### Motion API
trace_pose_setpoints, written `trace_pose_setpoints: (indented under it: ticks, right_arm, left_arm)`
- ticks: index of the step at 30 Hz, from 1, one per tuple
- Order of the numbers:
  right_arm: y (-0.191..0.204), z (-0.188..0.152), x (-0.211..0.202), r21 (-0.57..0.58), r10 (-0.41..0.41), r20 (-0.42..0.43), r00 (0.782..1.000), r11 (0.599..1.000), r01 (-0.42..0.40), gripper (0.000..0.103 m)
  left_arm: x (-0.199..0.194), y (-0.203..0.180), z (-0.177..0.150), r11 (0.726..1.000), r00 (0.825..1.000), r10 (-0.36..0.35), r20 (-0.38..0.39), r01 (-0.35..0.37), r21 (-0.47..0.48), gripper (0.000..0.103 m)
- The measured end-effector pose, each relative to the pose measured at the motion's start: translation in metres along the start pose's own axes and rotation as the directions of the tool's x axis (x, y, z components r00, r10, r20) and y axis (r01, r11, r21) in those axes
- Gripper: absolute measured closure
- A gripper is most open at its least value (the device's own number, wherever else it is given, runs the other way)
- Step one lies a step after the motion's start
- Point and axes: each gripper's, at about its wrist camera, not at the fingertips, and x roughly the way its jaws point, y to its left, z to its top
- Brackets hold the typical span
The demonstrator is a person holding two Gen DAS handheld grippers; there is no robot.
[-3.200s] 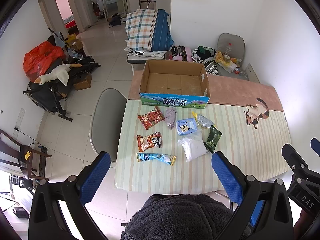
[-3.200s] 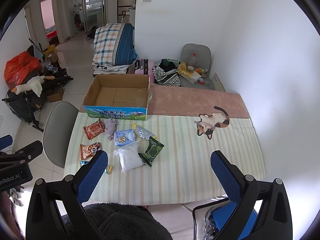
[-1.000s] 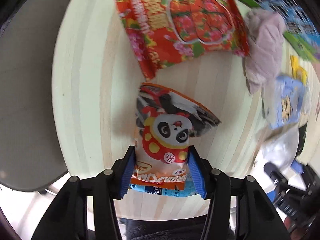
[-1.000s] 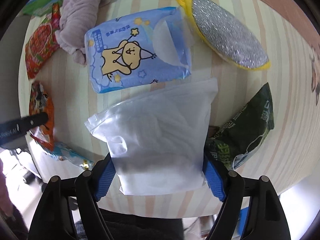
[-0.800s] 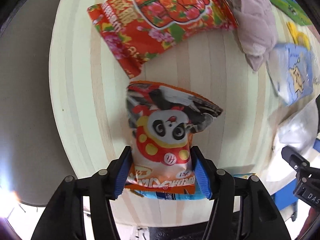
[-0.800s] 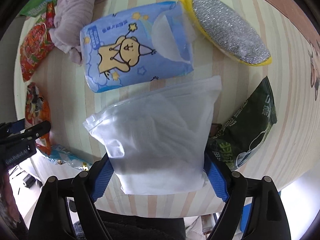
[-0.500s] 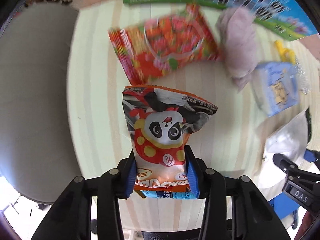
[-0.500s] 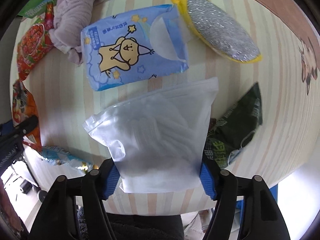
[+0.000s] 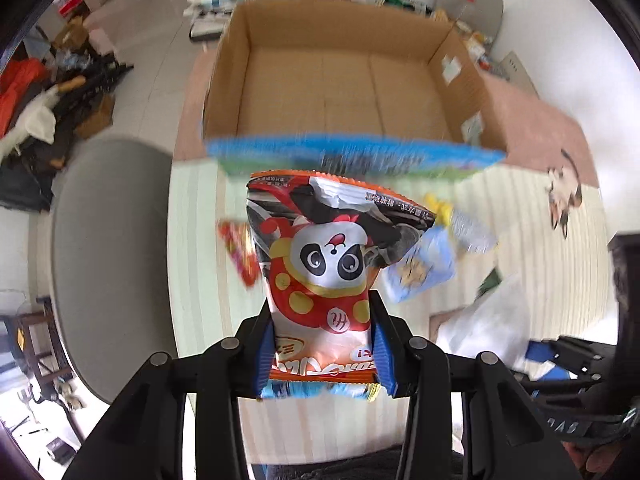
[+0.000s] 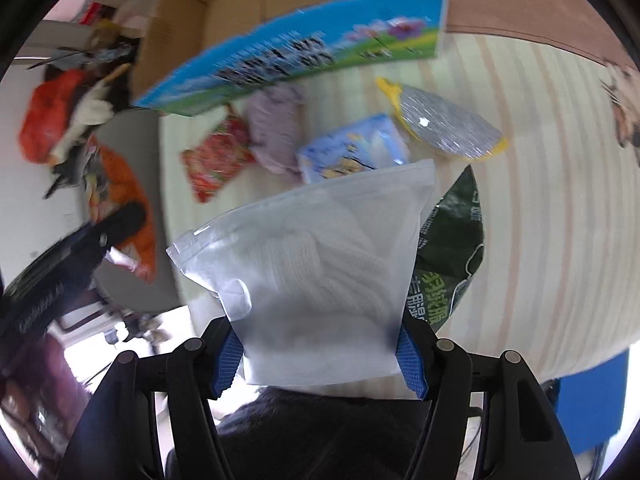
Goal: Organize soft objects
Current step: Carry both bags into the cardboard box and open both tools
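Striped bench [image 9: 520,216]; grey chair [image 9: 108,248] beside. Cardboard box [image 9: 344,76]: nothing inside. Left gripper [image 9: 324,354] clamps panda snack bag [image 9: 324,264]; right gripper [image 10: 320,354] clamps white pouch [image 10: 320,264].

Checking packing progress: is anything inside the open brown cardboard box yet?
No, the cardboard box shows only its bare brown floor in the left wrist view.

The table [image 10: 560,200] wore a pale striped cloth, with a pinkish-brown band along its far edge where the open cardboard box [image 9: 344,76] stood. In front of the box lay a red flowered snack bag [image 10: 216,156], a crumpled lilac cloth [image 10: 276,136], a blue tissue pack [image 10: 352,148] and a silver-and-yellow scrubbing pad [image 10: 444,124]. A dark green packet [image 10: 452,256] lay nearer, and a cat figure [image 9: 564,200] marked the cloth's right side.
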Motion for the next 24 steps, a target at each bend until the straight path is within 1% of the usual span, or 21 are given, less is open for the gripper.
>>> trace_pose_setpoints:
  ticks: [1, 2, 3, 5, 6, 7, 9, 10, 11, 12, 13, 15, 16, 17, 19, 20, 22, 23, 24]
  right_arm:
    - [-0.004, 0.006, -0.007, -0.004, 0.002, -0.002, 1.0, 1.0, -0.002, 0.035]
    - [-0.008, 0.012, -0.008, -0.006, -0.014, -0.004, 1.0, 1.0, 0.014, 0.035]
    - [-0.014, 0.016, -0.006, -0.004, -0.037, -0.01, 0.999, 0.999, 0.037, 0.035]
    - [-0.03, 0.027, -0.005, 0.023, -0.034, -0.015, 0.999, 0.999, 0.034, 0.035]
    - [-0.035, 0.032, -0.011, 0.035, -0.007, -0.013, 1.0, 0.999, 0.007, 0.035]
    - [-0.04, 0.027, -0.032, 0.042, 0.02, -0.01, 1.0, 0.999, -0.019, 0.035]
    - [-0.042, 0.039, -0.051, 0.042, 0.093, -0.005, 0.996, 0.995, -0.093, 0.035]
    - [-0.042, 0.047, -0.056, 0.032, 0.105, -0.005, 0.994, 0.994, -0.105, 0.035]
    - [-0.043, 0.049, -0.062, 0.021, 0.092, -0.001, 0.996, 0.996, -0.092, 0.035]
    - [-0.041, 0.055, -0.062, 0.007, 0.054, 0.007, 0.999, 0.999, -0.054, 0.035]
    - [-0.041, 0.059, -0.058, -0.008, -0.02, 0.017, 1.0, 1.0, 0.02, 0.035]
    - [-0.049, 0.067, -0.037, -0.015, -0.123, 0.004, 0.992, 0.992, 0.123, 0.035]
    - [-0.055, 0.068, -0.025, -0.006, -0.156, -0.014, 0.988, 0.988, 0.155, 0.035]
    - [-0.065, 0.071, -0.005, 0.011, -0.176, -0.046, 0.983, 0.984, 0.177, 0.035]
    - [-0.08, 0.075, 0.024, 0.042, -0.163, -0.095, 0.982, 0.985, 0.168, 0.034]
    - [-0.084, 0.077, 0.036, 0.045, -0.17, -0.113, 0.979, 0.983, 0.176, 0.032]
    - [-0.09, 0.082, 0.053, 0.045, -0.19, -0.138, 0.972, 0.979, 0.197, 0.029]
    - [-0.091, 0.084, 0.059, 0.045, -0.188, -0.142, 0.972, 0.98, 0.196, 0.028]
    - [-0.092, 0.084, 0.059, 0.042, -0.185, -0.144, 0.972, 0.98, 0.193, 0.023]
  left_arm:
    - [-0.003, -0.002, 0.007, 1.0, 1.0, 0.008, 0.006, -0.008, -0.007, 0.065]
    - [-0.001, -0.002, 0.011, 1.0, 1.0, 0.007, 0.007, -0.007, -0.015, 0.065]
    - [-0.002, -0.002, 0.016, 1.0, 1.0, -0.002, 0.004, 0.002, -0.026, 0.065]
    - [-0.005, -0.001, 0.023, 0.999, 1.0, -0.02, -0.007, 0.02, -0.045, 0.065]
    - [-0.005, -0.001, 0.03, 0.998, 0.999, -0.034, -0.013, 0.033, -0.054, 0.065]
    - [-0.001, -0.002, 0.032, 0.998, 0.999, -0.037, -0.015, 0.037, -0.059, 0.065]
    - [-0.003, -0.002, 0.047, 0.997, 0.999, -0.039, -0.009, 0.038, -0.069, 0.065]
    - [0.0, -0.003, 0.055, 0.996, 0.999, -0.039, -0.007, 0.039, -0.074, 0.065]
    - [0.002, -0.004, 0.06, 0.996, 0.999, -0.043, -0.007, 0.043, -0.078, 0.065]
    - [0.005, -0.006, 0.066, 0.995, 0.999, -0.046, -0.007, 0.045, -0.085, 0.065]
    - [0.005, -0.005, 0.069, 0.995, 0.999, -0.046, -0.007, 0.045, -0.088, 0.065]
    - [0.014, -0.007, 0.074, 0.995, 0.999, -0.045, -0.018, 0.043, -0.094, 0.065]
    - [0.017, -0.007, 0.075, 0.995, 0.999, -0.044, -0.024, 0.042, -0.096, 0.065]
    - [0.022, -0.008, 0.074, 0.995, 0.998, -0.043, -0.033, 0.04, -0.095, 0.065]
    - [0.033, -0.011, 0.073, 0.996, 0.998, -0.037, -0.056, 0.032, -0.087, 0.065]
    - [0.037, -0.012, 0.072, 0.996, 0.997, -0.034, -0.065, 0.028, -0.083, 0.065]
    - [0.046, -0.015, 0.067, 0.997, 0.996, -0.023, -0.085, 0.016, -0.07, 0.065]
    - [0.049, -0.015, 0.065, 0.998, 0.996, -0.022, -0.091, 0.016, -0.068, 0.065]
    - [0.051, -0.016, 0.063, 0.998, 0.995, -0.022, -0.098, 0.016, -0.065, 0.065]
